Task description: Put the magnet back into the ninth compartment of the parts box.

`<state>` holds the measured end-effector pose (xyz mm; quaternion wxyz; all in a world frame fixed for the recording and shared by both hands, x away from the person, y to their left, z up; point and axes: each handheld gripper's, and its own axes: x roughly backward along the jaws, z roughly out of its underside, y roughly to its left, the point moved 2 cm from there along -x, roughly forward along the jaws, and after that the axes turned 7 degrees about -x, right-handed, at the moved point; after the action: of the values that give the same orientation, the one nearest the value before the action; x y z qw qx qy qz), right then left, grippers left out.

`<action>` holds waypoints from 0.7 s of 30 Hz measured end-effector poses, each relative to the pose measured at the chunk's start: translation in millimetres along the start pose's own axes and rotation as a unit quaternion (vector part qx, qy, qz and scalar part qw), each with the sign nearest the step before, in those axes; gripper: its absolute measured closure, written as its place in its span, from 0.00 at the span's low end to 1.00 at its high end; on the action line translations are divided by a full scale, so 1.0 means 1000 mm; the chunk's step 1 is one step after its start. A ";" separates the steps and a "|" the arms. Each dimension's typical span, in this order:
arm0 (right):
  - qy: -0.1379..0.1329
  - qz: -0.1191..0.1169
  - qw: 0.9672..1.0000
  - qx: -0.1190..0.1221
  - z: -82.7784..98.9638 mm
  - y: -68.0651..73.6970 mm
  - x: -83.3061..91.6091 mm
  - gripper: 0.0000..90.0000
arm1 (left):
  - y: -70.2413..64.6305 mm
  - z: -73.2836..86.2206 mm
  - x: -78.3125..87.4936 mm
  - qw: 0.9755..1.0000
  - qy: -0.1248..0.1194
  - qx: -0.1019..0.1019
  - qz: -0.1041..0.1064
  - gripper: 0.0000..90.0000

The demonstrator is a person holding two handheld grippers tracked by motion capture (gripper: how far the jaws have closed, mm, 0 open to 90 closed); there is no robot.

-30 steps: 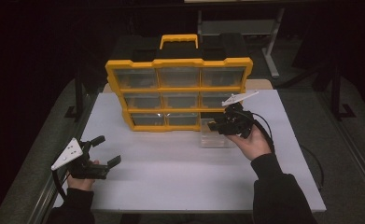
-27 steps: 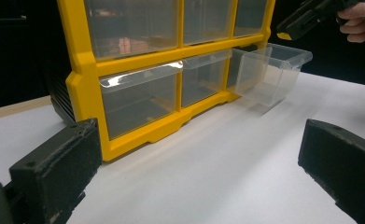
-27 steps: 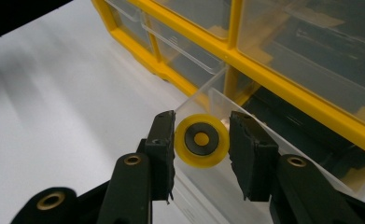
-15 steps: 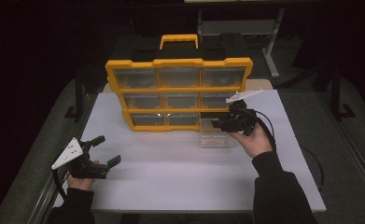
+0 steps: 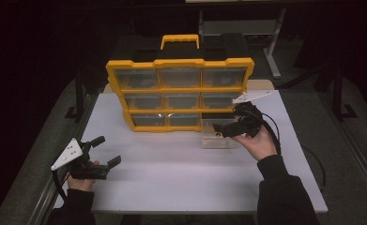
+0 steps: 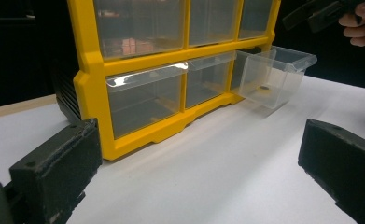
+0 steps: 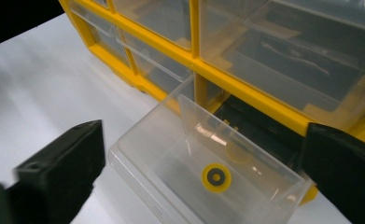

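Observation:
A yellow organiser (image 5: 179,89) with clear drawers stands at the back of the white table (image 5: 181,178). Its bottom right drawer (image 5: 217,138) is pulled out onto the table. In the right gripper view a yellow ring with a dark centre (image 7: 216,177) lies on the floor of this drawer (image 7: 171,158). My right gripper (image 5: 224,129) hovers just over the drawer; its jaws have just been opening and nothing is between them (image 7: 203,144). My left gripper (image 5: 107,151) rests open near the front left edge, facing the organiser (image 6: 96,79) with nothing in it.
The organiser's black-and-yellow carry handle (image 5: 180,41) rises at its top. The slot behind the pulled-out drawer is dark and open. Black cable trails from the right hand across the table's right side (image 5: 312,161). Bare white tabletop lies between the two hands.
The right gripper's jaws went from shut to wide open above the pulled-out drawer, with the hand shifting only slightly. The left gripper has stayed where it was.

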<state>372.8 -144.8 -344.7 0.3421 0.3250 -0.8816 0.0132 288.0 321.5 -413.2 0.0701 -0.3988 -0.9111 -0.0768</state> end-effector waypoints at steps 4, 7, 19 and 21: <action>-0.006 0.000 1.000 0.002 0.004 -0.001 0.002 0.00 | 0.000 0.000 0.000 1.000 0.001 0.000 0.000 0.00; -0.022 0.005 1.000 -0.012 0.007 -0.003 0.005 0.00 | 0.000 0.000 0.000 1.000 -0.001 0.001 0.000 0.00; -0.073 -0.015 0.997 -0.026 0.018 -0.008 0.021 0.00 | 0.000 0.001 0.001 1.000 0.000 0.006 -0.002 0.00; -0.079 -0.016 0.996 -0.028 0.020 -0.009 0.023 0.00 | 0.001 0.001 0.001 1.000 0.000 0.006 -0.002 0.00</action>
<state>353.3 -169.8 -347.2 0.2801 0.3300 -0.9005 -0.0425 287.9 322.4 -413.6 0.0720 -0.3967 -0.9123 -0.0717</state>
